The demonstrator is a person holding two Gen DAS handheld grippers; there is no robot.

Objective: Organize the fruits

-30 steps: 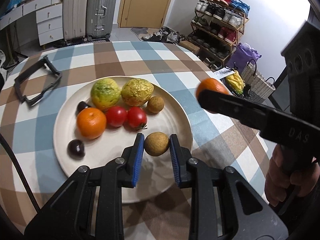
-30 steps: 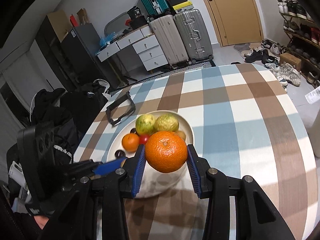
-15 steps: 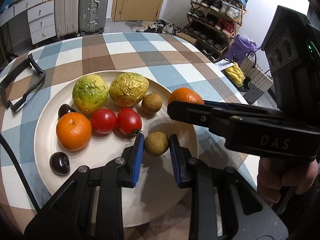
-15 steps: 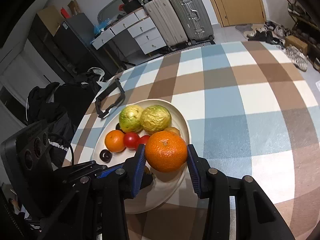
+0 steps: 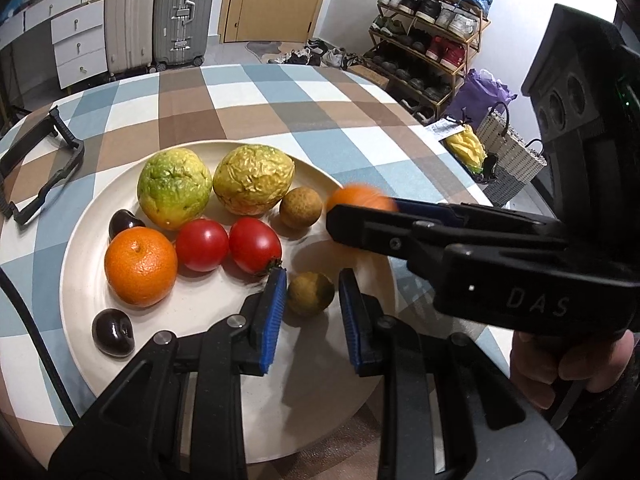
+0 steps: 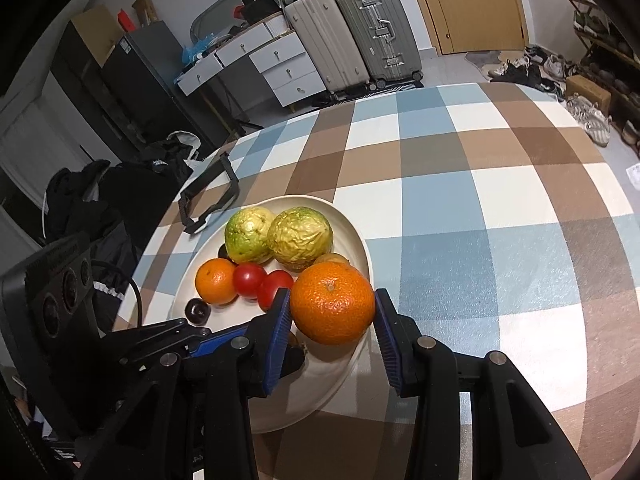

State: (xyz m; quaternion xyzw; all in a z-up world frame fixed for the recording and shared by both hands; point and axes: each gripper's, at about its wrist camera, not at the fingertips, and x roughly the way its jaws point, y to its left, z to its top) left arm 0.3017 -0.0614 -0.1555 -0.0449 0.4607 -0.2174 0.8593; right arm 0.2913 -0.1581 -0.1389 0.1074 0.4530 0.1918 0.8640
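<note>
A cream plate (image 5: 224, 364) on the checked tablecloth holds two green-yellow wrinkled fruits (image 5: 174, 188), an orange (image 5: 141, 266), two red tomatoes (image 5: 202, 245), two dark cherries (image 5: 113, 332) and a small brown fruit (image 5: 300, 207). My left gripper (image 5: 312, 304) has its blue pads on either side of a second small brown fruit (image 5: 310, 293), low over the plate, with small gaps showing. My right gripper (image 6: 332, 320) is shut on a large orange (image 6: 332, 302) and holds it above the plate's right rim (image 6: 362, 248). It shows from the side in the left wrist view (image 5: 362, 200).
A black plastic frame (image 5: 40, 168) lies on the table left of the plate. The table edge curves away on the right. Suitcases (image 6: 352, 36), drawers and a shoe rack (image 5: 428, 40) stand beyond the table.
My right gripper has carried the large orange leftward and down to the plate's right rim. My left gripper has stayed around the small brown fruit and lowered toward the plate.
</note>
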